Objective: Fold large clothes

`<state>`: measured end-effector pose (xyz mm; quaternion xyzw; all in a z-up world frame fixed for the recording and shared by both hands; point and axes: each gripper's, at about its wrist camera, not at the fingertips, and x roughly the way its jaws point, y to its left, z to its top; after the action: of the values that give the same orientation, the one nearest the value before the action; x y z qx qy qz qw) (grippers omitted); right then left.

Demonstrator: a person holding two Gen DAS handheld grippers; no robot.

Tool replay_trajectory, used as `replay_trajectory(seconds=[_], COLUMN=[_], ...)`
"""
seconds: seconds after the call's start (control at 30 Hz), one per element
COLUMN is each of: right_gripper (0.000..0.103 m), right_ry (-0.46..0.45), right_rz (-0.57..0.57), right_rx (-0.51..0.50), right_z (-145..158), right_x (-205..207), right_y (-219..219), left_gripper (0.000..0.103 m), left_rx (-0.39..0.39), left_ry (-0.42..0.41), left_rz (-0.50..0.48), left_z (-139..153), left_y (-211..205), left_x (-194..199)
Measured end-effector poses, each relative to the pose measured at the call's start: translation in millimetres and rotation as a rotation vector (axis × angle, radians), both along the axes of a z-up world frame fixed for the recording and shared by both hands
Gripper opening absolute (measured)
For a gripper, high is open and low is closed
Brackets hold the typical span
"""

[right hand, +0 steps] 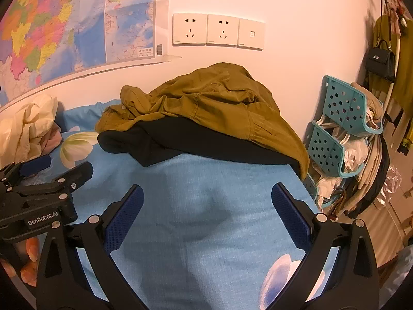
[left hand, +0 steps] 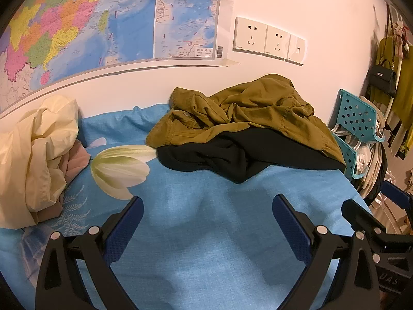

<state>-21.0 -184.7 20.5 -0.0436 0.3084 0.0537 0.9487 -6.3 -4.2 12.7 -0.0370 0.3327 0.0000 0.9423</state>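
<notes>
An olive-brown jacket [left hand: 247, 111] lies crumpled at the far side of the blue bed sheet [left hand: 201, 232], against the wall. It rests on top of a black garment [left hand: 232, 157]. In the right wrist view the same jacket [right hand: 206, 103] covers the black garment [right hand: 165, 142]. My left gripper [left hand: 207, 206] hovers open over bare sheet, short of the pile. My right gripper [right hand: 207, 196] is also open above the sheet [right hand: 206, 232], nothing between its fingers. The left gripper [right hand: 55, 164] shows at the left edge of the right wrist view.
A cream cloth heap [left hand: 33, 155] sits at the left by the wall. A teal perforated rack [left hand: 358, 129] with bags stands off the bed's right edge. Wall sockets [left hand: 268, 40] and a map [left hand: 103, 20] hang above. A handbag [left hand: 383, 78] and clothes hang at the far right.
</notes>
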Motion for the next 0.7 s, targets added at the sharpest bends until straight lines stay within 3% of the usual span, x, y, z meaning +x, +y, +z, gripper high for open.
replay_trajectory(seconds=[0.7], right_gripper=[0.098], right_ry=[0.005], right_rz=[0.012], right_rx=[-0.006], right_z=[-3.0], right_x=[5.6], right_y=[4.3], left_gripper=[0.097], left_rx=[-0.010], left_ry=[0.022], left_rz=[-0.008], left_z=[-5.1], left_y=[-3.1], left_x=[3.4])
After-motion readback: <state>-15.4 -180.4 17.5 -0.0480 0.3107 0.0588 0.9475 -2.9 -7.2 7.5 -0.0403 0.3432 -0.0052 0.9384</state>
